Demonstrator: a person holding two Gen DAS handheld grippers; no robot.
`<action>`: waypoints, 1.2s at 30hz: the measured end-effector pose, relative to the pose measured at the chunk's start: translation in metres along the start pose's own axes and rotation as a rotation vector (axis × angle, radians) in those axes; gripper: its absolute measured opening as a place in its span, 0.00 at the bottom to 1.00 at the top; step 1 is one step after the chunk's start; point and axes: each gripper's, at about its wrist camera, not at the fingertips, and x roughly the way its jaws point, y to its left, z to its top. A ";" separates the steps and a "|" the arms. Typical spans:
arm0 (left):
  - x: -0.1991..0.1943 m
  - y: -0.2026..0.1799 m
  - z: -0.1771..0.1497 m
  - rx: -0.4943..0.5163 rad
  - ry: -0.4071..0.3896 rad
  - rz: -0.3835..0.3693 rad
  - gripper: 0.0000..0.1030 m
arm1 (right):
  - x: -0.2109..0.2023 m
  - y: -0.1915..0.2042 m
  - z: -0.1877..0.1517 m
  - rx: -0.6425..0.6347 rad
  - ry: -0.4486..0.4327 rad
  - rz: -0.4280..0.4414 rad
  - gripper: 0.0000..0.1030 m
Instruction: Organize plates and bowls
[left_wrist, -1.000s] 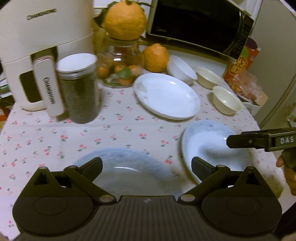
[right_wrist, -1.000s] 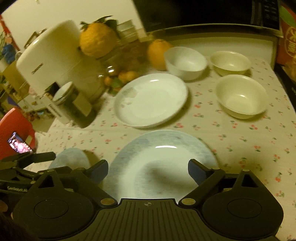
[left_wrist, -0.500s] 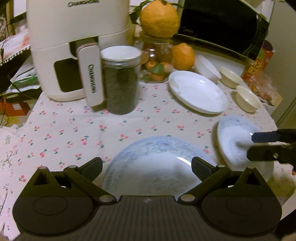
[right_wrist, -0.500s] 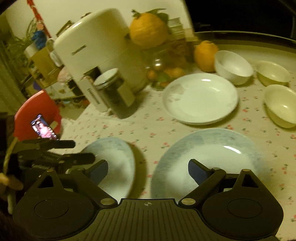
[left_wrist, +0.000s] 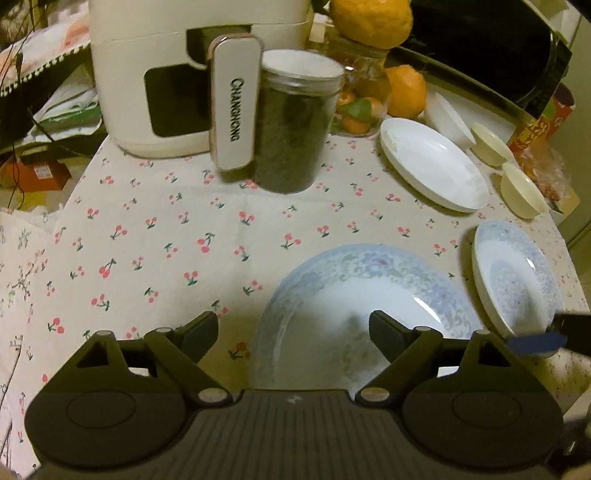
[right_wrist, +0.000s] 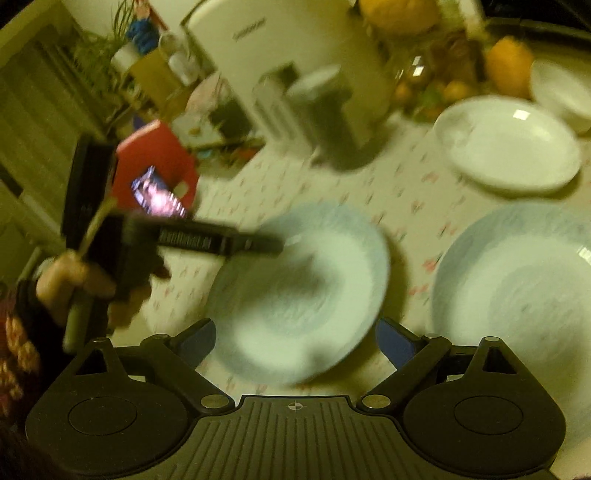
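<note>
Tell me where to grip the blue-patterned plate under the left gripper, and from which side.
Grip the near rim of the blue plate, coming in low from the near table edge. It lies flat on the cloth, so only its raised rim offers a pinch: one finger over, one under. The left gripper is open with its jaws just closing, nothing pinched yet, and that rim lies between them.

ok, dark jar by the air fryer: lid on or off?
On. The jar stands upright with a white lid covering its top, dark contents filling it.
</note>
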 end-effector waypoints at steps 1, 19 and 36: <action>0.002 0.003 0.000 -0.008 0.007 -0.004 0.78 | 0.004 0.000 -0.003 0.006 0.020 0.008 0.92; 0.013 0.025 -0.005 -0.144 0.070 -0.093 0.31 | 0.032 0.008 -0.015 0.064 0.050 0.023 0.92; 0.015 0.024 -0.006 -0.115 0.056 -0.051 0.21 | 0.029 0.006 -0.016 0.130 -0.003 -0.052 0.82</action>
